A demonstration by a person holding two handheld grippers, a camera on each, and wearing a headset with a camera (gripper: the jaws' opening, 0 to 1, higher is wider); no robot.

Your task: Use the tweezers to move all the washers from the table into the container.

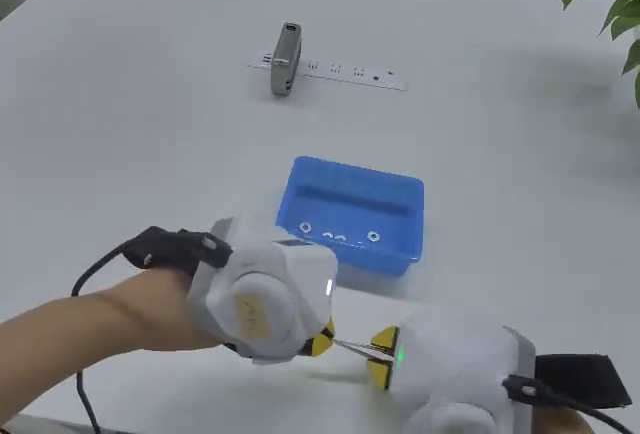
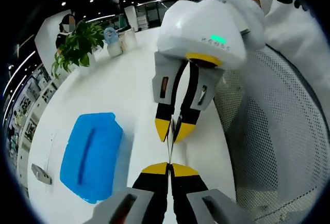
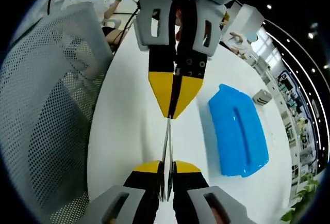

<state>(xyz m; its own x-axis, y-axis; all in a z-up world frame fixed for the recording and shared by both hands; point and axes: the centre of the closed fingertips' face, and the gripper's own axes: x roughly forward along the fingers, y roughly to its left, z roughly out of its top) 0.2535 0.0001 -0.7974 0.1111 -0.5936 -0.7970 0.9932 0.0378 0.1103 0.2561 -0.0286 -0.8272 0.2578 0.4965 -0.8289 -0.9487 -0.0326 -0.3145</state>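
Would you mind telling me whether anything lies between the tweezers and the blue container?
Nothing visible does. The tweezers, held by the left claw and right claw, sit just before the container, with bare white table between.

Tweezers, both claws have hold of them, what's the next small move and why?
Probably open the left claw, letting the right claw keep the tweezers: both are shut on them tip to tip, so neither can aim them. Some washers already lie in the blue container.
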